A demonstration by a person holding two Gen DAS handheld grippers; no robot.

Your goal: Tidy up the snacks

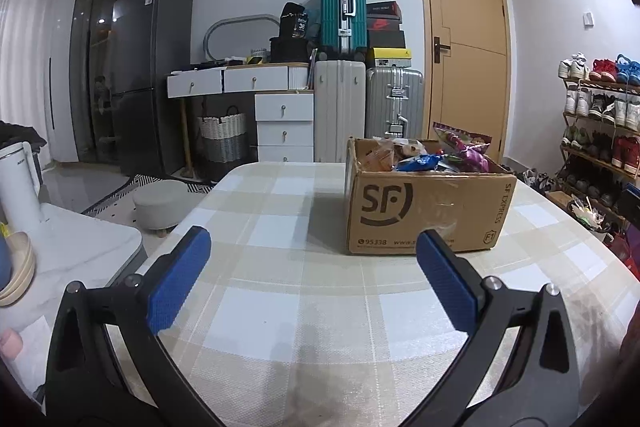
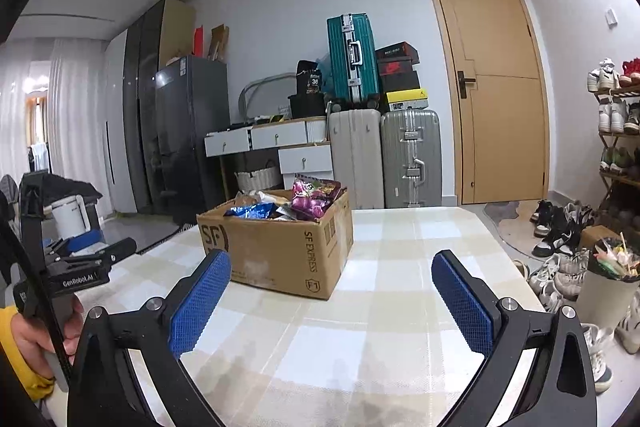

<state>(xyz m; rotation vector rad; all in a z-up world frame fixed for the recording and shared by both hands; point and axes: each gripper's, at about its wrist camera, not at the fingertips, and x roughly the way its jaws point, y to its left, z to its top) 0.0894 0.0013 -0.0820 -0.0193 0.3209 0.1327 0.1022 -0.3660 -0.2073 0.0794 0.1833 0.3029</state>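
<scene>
An SF Express cardboard box (image 1: 424, 211) sits on the checkered surface (image 1: 280, 267), heaped with snack bags, among them a purple packet (image 1: 472, 151) and a blue one (image 1: 420, 161). The left gripper (image 1: 312, 251) hovers above the cloth with its jaws spread wide and empty; the box lies ahead of them, toward their right side. The right gripper (image 2: 332, 273) is likewise released and empty, the box (image 2: 288, 247) ahead and left of its jaws, untouched.
</scene>
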